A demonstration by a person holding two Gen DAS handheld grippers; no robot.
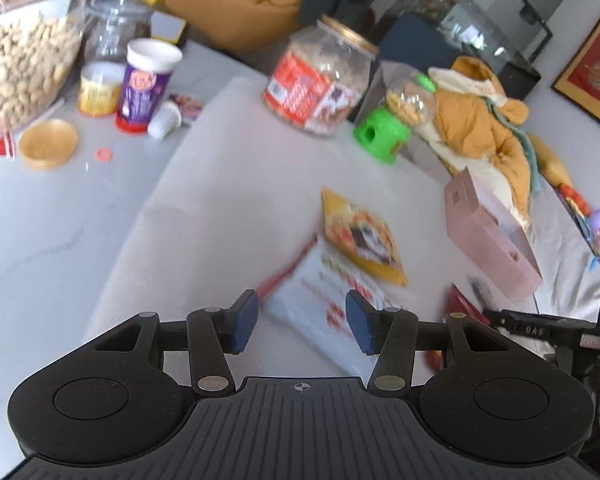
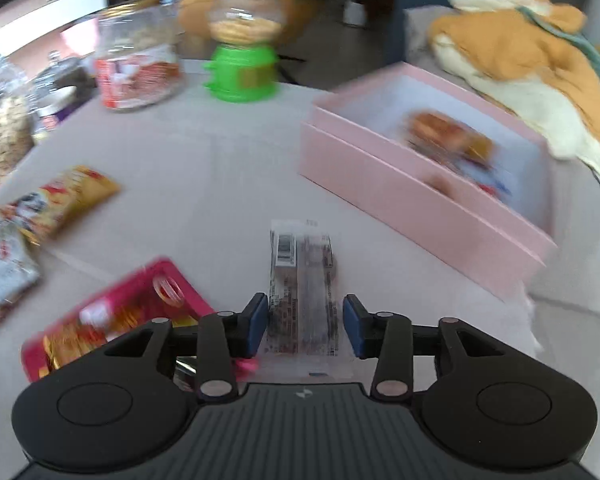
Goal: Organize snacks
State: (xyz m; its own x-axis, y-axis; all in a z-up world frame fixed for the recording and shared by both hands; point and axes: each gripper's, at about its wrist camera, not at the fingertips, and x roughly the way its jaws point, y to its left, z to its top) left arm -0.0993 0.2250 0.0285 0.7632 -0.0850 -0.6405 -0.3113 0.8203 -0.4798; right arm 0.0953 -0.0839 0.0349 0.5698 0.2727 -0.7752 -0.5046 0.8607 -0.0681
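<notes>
My right gripper (image 2: 305, 326) has its blue-padded jaws spread wide around a clear-wrapped snack bar with a barcode label (image 2: 302, 280); the left pad looks just against the wrapper edge, the right pad stands clear, so nothing is clamped. A blurred pink and yellow snack pouch (image 2: 112, 316) lies just left of it, and the open pale pink cardboard box (image 2: 420, 196), with a few wrapped snacks inside, sits ahead to the right. My left gripper (image 1: 301, 318) is also wide open, holding nothing, above a white snack packet with red print (image 1: 320, 304). A yellow snack packet (image 1: 360, 236) overlaps that packet's far end. Behind stand a large clear jar with a red label (image 1: 320, 80) and a green candy dispenser (image 1: 384, 128).
</notes>
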